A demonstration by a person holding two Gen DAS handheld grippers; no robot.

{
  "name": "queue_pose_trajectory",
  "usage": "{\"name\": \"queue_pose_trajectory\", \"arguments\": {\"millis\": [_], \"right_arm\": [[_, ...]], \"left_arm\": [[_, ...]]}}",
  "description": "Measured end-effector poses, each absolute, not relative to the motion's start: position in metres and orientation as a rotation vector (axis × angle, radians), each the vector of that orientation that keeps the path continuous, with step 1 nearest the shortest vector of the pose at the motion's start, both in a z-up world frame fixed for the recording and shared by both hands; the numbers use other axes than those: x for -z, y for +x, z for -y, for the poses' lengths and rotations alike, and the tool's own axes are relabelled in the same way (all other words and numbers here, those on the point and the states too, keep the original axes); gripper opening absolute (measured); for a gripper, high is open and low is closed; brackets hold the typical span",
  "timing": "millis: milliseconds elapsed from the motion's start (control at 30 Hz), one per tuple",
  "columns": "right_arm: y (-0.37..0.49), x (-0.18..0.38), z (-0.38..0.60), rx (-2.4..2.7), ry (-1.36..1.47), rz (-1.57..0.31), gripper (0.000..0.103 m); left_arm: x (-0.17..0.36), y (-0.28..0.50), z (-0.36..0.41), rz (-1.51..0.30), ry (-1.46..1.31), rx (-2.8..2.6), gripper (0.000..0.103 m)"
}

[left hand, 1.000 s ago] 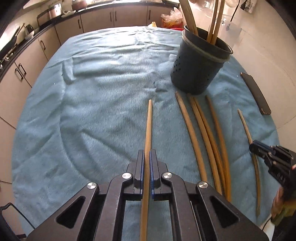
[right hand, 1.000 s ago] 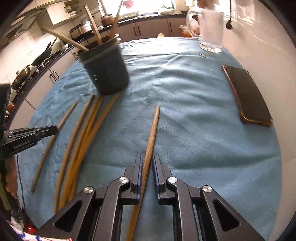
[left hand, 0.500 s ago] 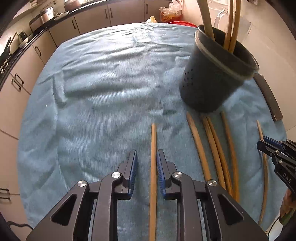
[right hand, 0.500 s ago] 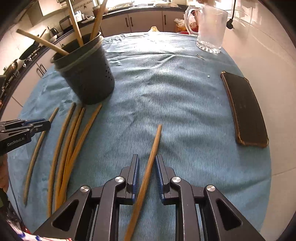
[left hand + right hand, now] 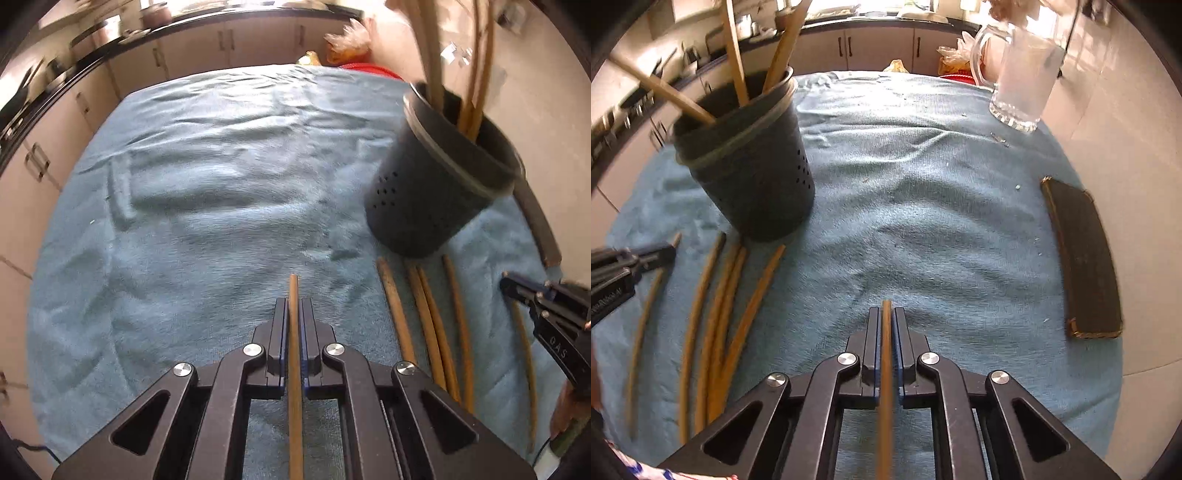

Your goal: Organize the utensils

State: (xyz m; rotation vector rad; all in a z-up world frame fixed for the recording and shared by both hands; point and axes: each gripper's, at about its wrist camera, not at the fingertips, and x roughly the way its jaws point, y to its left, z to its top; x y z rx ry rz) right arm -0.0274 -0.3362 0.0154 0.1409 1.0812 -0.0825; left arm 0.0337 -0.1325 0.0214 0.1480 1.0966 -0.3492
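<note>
On a counter draped in a blue towel (image 5: 221,206), a person's two handheld grippers are each clamping a thin wooden stick. The left gripper (image 5: 293,306) is pressing its blue-lined pads tight against a straight wooden stick (image 5: 294,354), whose tip is poking a little way past the fingertips while the rest is running back between the black finger arms toward the towel's near edge. The right gripper (image 5: 886,314) is pinching a second wooden stick (image 5: 886,369) in the same fashion, its jaws drawn together with only the stick's width between them and the stick's end sitting about level with the fingertips.

Between the two tools, a dark perforated utensil holder (image 5: 753,173) is standing toward the far side of the towel, already carrying several sticks that are leaning out over its rim. Just in front of its base, a row of loose curved sticks (image 5: 727,314) is lying side by side on the towel, reaching back toward the near edge. In the left wrist view, the right gripper is hovering over the outermost stick of that row; whether it is touching any of them cannot be told.

Near the towel's far right corner, a clear glass jug (image 5: 1021,74) is standing, and a dark phone (image 5: 1082,258) is lying flat along the right edge. Kitchen cabinets (image 5: 879,48) are lining the wall beyond.
</note>
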Motion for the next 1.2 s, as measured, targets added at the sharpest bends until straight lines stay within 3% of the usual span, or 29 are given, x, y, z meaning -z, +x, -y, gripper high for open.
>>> {"name": "queue_pose_trajectory", "arguments": {"millis": [533,1200], "right_arm": [[-0.106,-0.114,0.342,0.022,0.239,-0.698,0.005],[-0.198,-0.179,0.315,0.017,0.173,-0.460,0.005]], "left_arm": [[-0.142,-0.060,0.116,-0.740,0.070,0.377,0.005],[-0.196,-0.154,0.104,-0.557,0.046,0.396,0.005]]}}
